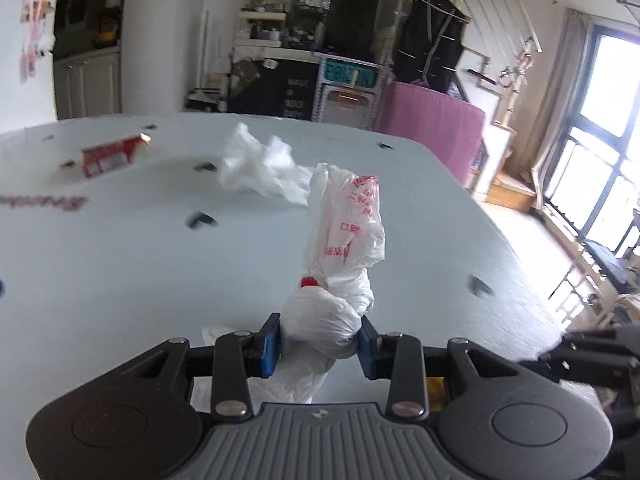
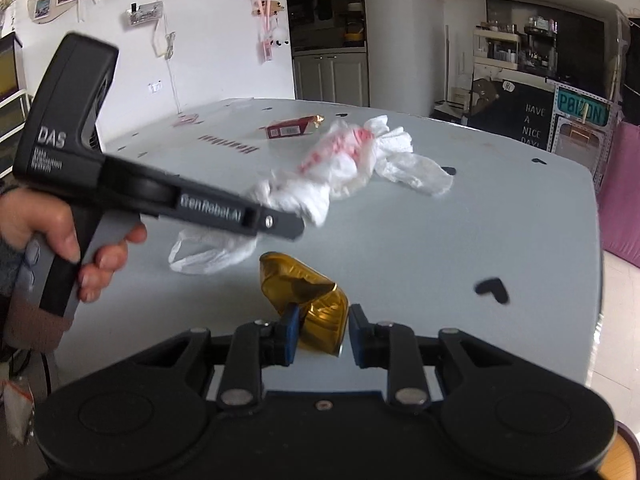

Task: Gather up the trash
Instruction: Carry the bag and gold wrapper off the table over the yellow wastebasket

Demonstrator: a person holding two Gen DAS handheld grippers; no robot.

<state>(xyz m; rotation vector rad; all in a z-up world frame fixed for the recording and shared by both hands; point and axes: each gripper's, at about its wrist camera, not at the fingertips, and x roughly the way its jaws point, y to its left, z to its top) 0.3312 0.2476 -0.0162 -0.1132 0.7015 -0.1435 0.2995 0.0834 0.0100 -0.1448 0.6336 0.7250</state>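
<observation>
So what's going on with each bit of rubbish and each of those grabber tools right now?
Left hand-held gripper: shut on the white plastic bag.
White plastic bag: bunched, gripped, red print showing.
Right hand-held gripper: shut on the gold wrapper.
Gold wrapper: crumpled, gripped.
Red packet: lying on the table, torn open at one end.
Second clear bag: crumpled, loose on the table.

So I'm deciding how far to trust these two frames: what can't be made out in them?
- Left wrist view: the red box and the table print are motion-blurred and unreadable.
- Left wrist view: the printed plastic bag in the left gripper hides its contents; its lower end is cut off behind the gripper body.
- Right wrist view: the gold wrapper in the right gripper has its near end hidden behind the fingers.
- Neither view shows a trash bin.
</observation>
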